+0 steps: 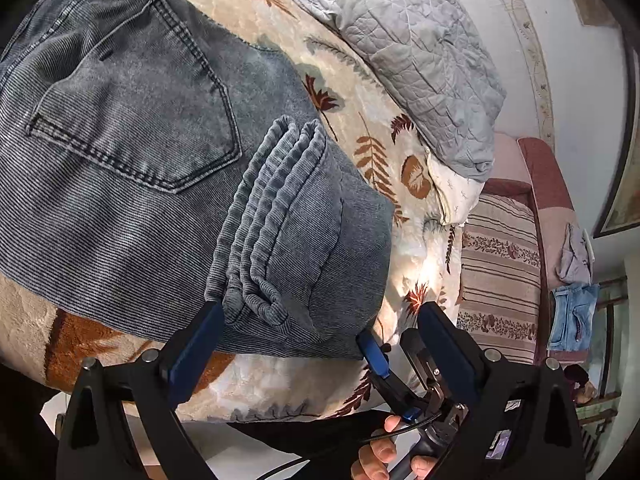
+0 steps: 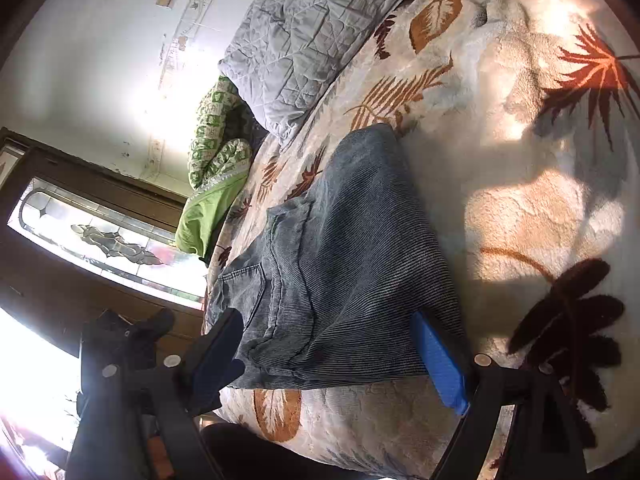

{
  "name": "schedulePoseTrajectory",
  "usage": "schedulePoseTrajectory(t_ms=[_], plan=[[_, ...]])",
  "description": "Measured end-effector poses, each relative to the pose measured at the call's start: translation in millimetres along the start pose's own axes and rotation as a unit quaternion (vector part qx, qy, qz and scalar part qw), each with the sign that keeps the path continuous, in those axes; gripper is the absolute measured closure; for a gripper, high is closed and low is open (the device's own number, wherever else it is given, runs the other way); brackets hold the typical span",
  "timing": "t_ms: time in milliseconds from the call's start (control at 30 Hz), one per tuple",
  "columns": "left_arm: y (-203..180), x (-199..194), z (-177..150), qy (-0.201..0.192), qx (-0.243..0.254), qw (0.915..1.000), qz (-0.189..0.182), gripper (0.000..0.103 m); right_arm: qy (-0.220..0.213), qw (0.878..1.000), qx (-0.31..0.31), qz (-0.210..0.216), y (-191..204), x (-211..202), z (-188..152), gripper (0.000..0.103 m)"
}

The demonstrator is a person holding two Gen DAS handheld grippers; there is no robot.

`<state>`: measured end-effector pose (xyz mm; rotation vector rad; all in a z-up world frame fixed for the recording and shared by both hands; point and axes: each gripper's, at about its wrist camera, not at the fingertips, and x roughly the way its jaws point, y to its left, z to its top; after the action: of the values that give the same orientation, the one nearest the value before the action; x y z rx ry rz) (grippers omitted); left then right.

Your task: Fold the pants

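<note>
A lived-in bedroom in a home. A bed carries a plush leaf-print blanket (image 1: 360,92), a grey quilted pillow (image 1: 416,52) and a green patterned quilt (image 2: 216,148). Beside it stands what appears to be a pink sofa with a striped cushion (image 1: 500,272); the wall holds a leaded-glass window (image 2: 108,236).

No text or label is legible anywhere.

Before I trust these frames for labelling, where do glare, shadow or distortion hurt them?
Right wrist view: the window is blown out, glare whitens the wall, and sun patches with hard shadows fall across the blanket. Left wrist view: evenly lit, the jeans sharp, but fisheye bends the edges.
</note>
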<state>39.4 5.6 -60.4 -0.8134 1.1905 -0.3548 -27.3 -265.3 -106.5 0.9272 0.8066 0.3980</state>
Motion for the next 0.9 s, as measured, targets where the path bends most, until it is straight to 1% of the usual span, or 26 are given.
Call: schedulePoseTrajectory(t_ms=[100,200,233,267,333,367,400,433,467,500,533,633,733,800,900], plan=[[-7,3,1,-0.005,0.004,1.0,-0.004,0.006,0.0,1.0,0.006,0.012,-4,-2,-1,0.015],[-10,10,2,0.002,0.002,1.0,-0.003,0.006,0.001,1.0,0.012,0.021,-7,-3,-1,0.015],[-10,12,2,0.003,0.002,1.0,0.005,0.006,0.001,1.0,0.014,0.022,-7,-3,-1,0.015],[-9,15,2,0.002,0.001,0.9998,0.02,0.006,0.0,1.0,0.015,0.023,-7,-3,-1,0.015],[-2,20,3,0.001,-0.001,0.9994,0.034,0.006,0.001,1.0,0.013,0.023,-7,-3,-1,0.015],[0,23,4,0.001,0.0,0.9992,0.041,0.007,0.001,1.0,0.011,0.022,-7,-3,-1,0.015],[2,25,5,0.0,0.0,0.9989,0.047,0.01,0.0,1.0,0.01,0.021,-6,-3,-1,0.015],[1,27,6,-0.002,0.006,0.9979,0.064,0.025,0.0,1.0,0.008,0.021,-6,-3,-2,0.015],[0,27,7,-0.004,0.021,0.9958,0.089,0.057,0.0,1.0,0.007,0.02,-6,-4,-2,0.015],[-1,27,7,-0.007,0.038,0.9926,0.116,0.076,-0.001,1.0,0.007,0.02,-5,-3,-2,0.015],[1,26,7,-0.009,0.045,0.9907,0.128,0.092,-0.002,1.0,0.008,0.02,-5,-3,-2,0.015],[12,21,3,-0.014,0.032,0.9907,0.132,0.093,-0.001,1.0,0.015,0.024,-7,-3,-1,0.015],[12,16,-11,-0.031,0.048,0.9879,0.144,0.093,0.001,1.0,0.02,0.021,-6,-7,-1,0.015],[12,17,-15,-0.039,0.052,0.9865,0.15,0.093,-0.005,1.0,0.011,0.013,-1,-11,-1,0.015],[18,20,-10,-0.034,0.055,0.9868,0.149,0.092,-0.021,1.0,-0.018,0.007,9,-18,-1,0.015]])
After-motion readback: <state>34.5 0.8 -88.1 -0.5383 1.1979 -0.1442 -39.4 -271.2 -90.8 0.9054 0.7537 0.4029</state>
